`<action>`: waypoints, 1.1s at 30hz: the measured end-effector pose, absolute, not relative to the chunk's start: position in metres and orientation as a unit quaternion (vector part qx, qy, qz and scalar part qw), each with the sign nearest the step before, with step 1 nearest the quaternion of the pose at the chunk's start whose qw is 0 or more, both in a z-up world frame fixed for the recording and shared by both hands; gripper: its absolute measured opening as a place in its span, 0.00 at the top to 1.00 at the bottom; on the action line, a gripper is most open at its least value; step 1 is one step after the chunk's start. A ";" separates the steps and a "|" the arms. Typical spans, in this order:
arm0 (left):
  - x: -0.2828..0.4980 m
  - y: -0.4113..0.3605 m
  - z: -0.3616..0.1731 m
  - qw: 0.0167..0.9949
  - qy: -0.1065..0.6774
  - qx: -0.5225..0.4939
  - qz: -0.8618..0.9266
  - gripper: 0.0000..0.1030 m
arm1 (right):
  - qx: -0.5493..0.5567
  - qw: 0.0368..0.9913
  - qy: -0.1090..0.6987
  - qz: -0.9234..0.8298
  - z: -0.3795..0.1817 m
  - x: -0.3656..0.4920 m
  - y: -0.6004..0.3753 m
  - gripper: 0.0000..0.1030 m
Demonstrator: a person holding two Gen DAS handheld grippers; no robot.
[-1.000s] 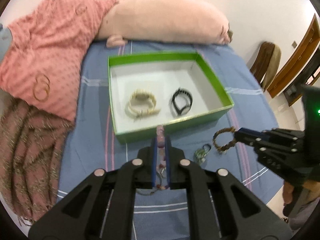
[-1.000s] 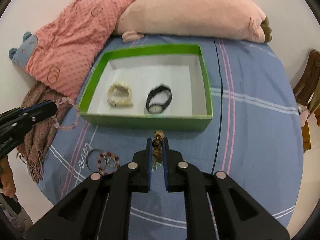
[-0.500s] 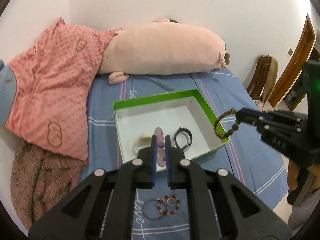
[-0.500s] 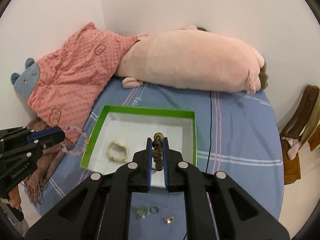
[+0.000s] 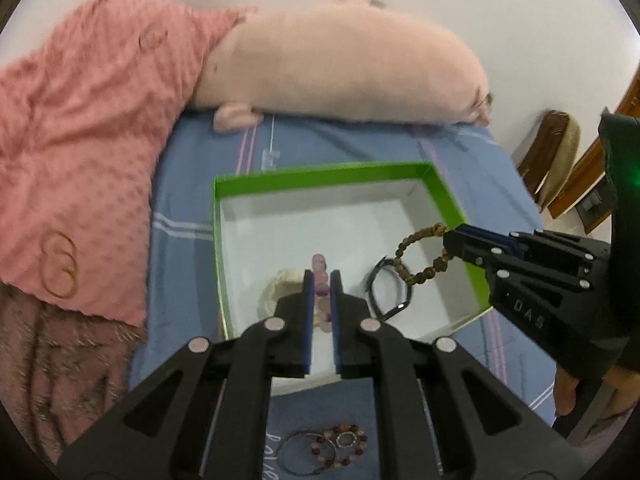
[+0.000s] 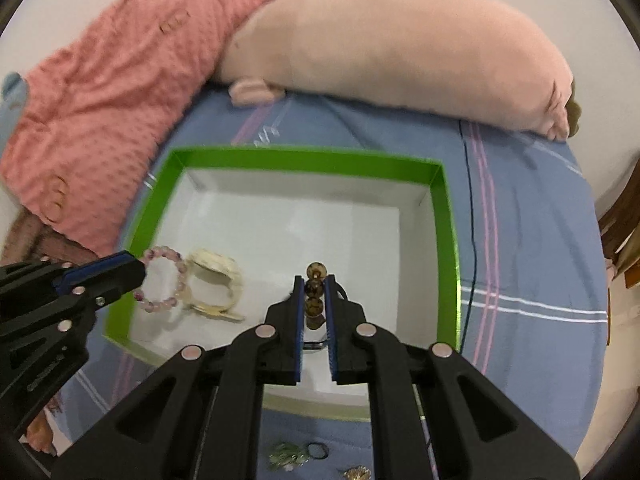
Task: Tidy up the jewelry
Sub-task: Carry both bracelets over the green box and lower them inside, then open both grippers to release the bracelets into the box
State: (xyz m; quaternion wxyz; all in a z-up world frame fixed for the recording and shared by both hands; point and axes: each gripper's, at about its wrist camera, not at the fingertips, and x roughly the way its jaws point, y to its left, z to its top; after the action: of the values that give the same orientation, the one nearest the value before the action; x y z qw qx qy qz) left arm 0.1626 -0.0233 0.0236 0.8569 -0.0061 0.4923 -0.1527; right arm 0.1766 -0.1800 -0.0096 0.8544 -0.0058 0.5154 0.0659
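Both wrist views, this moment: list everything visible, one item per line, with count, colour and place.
Box: one, green walls, white inside, open on the bedsheet.
Cream bracelet: one, in the box, left part.
Black band: one, in the box, right of the cream one.
Pink bead bracelet: one, held above the box's left part.
Brown bead bracelet: one, held above the box's right part.
Loose jewelry: small pile of rings and red beads, on the sheet before the box.
Bedsheet: one, blue, striped.
Plush pig: one, pale pink, at the wall.
Blanket: one, coral pink, left.
Left gripper: black, shut on pink bead bracelet.
Right gripper: black, shut on brown bead bracelet.
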 end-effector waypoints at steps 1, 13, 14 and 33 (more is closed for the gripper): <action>0.166 -0.023 0.015 0.853 0.500 -0.007 -0.149 0.93 | -0.007 0.852 0.520 0.064 -0.016 0.178 -0.180 0.91; 0.180 -0.031 -0.040 0.831 0.540 0.003 -0.134 0.92 | -0.014 0.831 0.554 0.052 -0.055 0.188 -0.181 0.79; 0.180 -0.031 -0.040 0.830 0.540 0.004 -0.136 0.92 | -0.008 0.832 0.552 0.052 -0.052 0.188 -0.183 0.67; 0.092 0.018 0.012 0.851 0.512 0.021 -0.118 0.57 | 0.045 0.862 0.503 0.053 0.022 0.069 -0.243 0.39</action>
State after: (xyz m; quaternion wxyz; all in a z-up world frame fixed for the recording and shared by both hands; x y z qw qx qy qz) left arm 0.0921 0.0177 0.0115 0.8505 0.0211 0.5122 -0.1176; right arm 0.0691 -0.2434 0.0216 0.8616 0.0455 0.5027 0.0527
